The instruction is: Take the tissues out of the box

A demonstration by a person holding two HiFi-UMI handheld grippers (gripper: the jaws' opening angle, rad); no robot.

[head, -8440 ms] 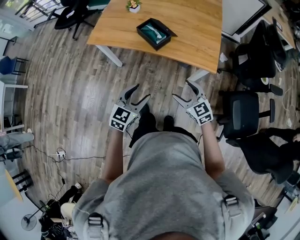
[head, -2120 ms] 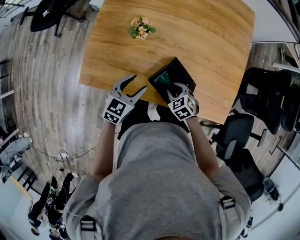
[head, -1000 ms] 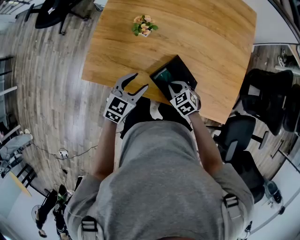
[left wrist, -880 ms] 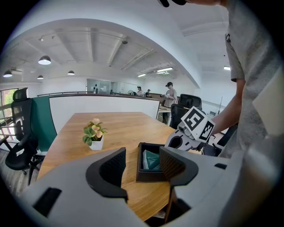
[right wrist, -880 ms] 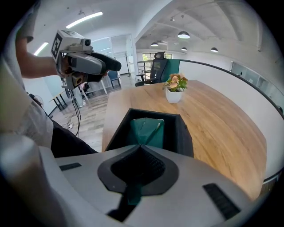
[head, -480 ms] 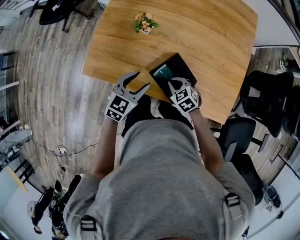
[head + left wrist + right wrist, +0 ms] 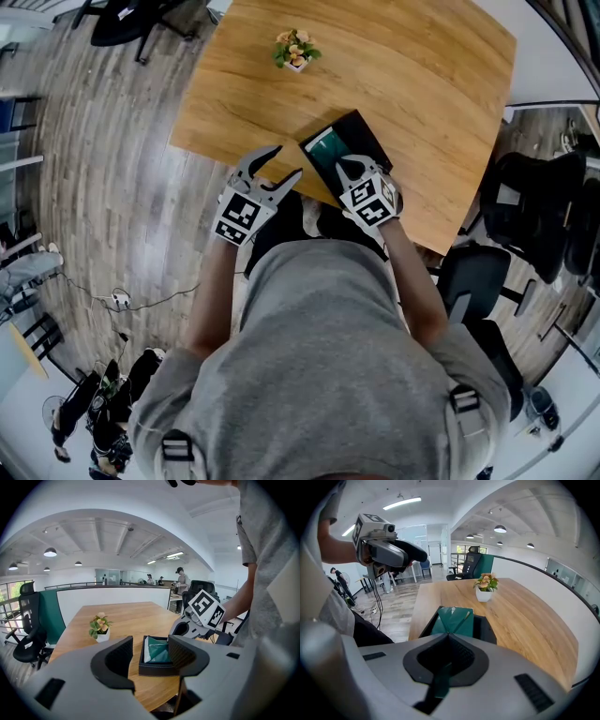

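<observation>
**Right gripper** (image 7: 449, 635): jaws fully together, pinching the top fold of the teal tissue (image 7: 452, 619). A strip of the same teal shows behind the pads, so the sheet runs right through the bite. The material rises in a tent from the box to the jaw tips. Whether it is a loose sheet or the wrapper of a soft pack cannot be told.

**Teal tissue**: still mostly inside the black box (image 7: 371, 146), at its left half in the head view; only the pinched peak stands above the rim.

**Black box**: lidless, lying at the near edge of the wooden table (image 7: 412, 84), set at an angle to that edge and just in front of the person.

**Left gripper** (image 7: 287, 161): jaws wide apart with nothing between them, held in the air just beside the box's near left corner and not touching it. Its own view looks past the jaws onto the box front.

**Potted plant** (image 7: 295, 49): far side of the table, well apart from the work.

**Change noted**: some seconds back both grippers hung open and empty over the floor, well short of the table. Now the right one has closed on the tissue, and across the last second it has barely shifted, while the left has edged closer to the box.

**Bearing on task**: the grasp appears made and extraction appears not yet begun. A lift by the right gripper looks due next, with the left placed to steady the box if it rides up.
</observation>
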